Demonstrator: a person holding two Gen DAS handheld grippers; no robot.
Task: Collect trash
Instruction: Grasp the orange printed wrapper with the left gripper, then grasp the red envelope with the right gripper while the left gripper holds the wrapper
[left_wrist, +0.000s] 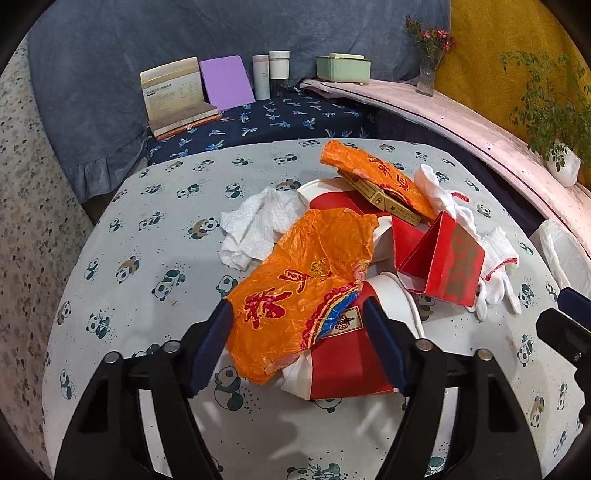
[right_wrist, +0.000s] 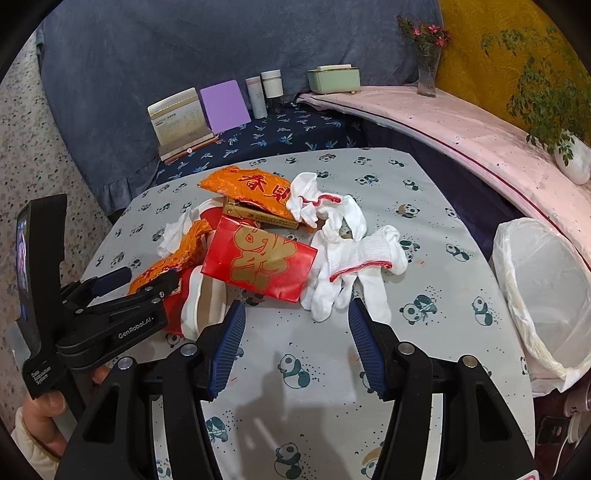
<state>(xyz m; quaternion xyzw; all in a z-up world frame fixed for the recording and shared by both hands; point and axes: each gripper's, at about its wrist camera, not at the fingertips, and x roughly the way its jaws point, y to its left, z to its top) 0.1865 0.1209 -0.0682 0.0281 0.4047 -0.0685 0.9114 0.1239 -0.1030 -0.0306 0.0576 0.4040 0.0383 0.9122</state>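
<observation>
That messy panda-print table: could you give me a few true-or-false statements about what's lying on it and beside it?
1. The white-lined bin stands at the table's right edge. True.
2. The red gold-lettered paper bag lies inside the bin. False: it lies on the table.
3. The left tool straddles the crumpled orange plastic wrapper. True.
4. The white red-trimmed gloves hang from the right tool. False: they lie on the table; nothing sits between its fingers.

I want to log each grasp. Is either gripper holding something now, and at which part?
The left gripper has the near end of the orange wrapper between its pads, but a firm grip cannot be told. The right gripper holds nothing; it is open over the table.
</observation>
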